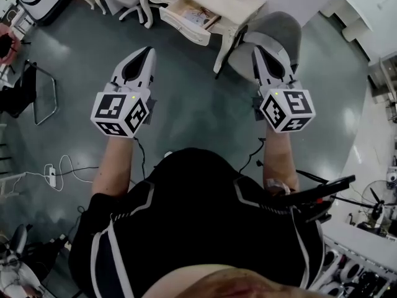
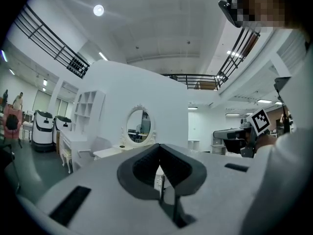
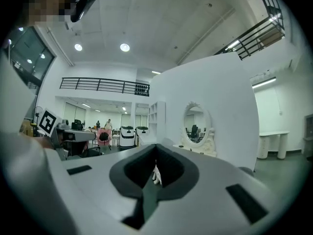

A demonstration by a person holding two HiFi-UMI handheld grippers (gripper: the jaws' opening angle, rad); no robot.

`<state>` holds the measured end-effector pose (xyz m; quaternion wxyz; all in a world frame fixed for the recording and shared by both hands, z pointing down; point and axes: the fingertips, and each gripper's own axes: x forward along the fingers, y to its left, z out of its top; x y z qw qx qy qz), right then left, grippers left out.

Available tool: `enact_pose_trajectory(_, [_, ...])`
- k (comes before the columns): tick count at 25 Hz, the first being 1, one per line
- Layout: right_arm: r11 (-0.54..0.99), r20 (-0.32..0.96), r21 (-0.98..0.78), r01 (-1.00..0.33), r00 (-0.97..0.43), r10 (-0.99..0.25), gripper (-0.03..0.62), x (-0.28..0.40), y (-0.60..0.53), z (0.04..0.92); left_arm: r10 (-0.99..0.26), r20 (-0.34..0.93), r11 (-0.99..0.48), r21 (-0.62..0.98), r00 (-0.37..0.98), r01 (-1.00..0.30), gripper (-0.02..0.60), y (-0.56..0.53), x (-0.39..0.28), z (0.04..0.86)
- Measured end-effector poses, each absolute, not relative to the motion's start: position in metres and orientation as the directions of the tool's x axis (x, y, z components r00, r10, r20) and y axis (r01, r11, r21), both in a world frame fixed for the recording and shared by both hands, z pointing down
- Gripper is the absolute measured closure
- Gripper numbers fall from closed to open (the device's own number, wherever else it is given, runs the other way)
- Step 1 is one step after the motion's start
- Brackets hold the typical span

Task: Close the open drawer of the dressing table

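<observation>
Cream carved dressing table [image 1: 239,2], its drawer [image 1: 184,27] open, left claw [image 1: 147,52] and right claw [image 1: 258,51] pinched together, empty

The person wears a black short-sleeved top [image 1: 198,203] with pale stripes at the shoulders and sides. The left gripper [image 1: 147,51] and right gripper [image 1: 260,49] are white shells with dark insides. Each carries a black-and-white marker cube [image 1: 121,112] and trails a thin black cable [image 1: 141,157].
</observation>
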<state>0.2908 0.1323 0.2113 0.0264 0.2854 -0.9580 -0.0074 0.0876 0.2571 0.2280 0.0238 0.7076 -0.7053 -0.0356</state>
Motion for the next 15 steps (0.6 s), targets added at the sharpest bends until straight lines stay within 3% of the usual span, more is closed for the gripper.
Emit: enact_pose_trajectory(15, [0.805, 0.031, 0.056, -0.59, -0.805, -0.592, 0.589, 0.253, 0.164, 0.208, -0.999, -0.011, -0.033, 0.1, 0.032, -0.994, 0.577, 0.28, 0.043, 0.24])
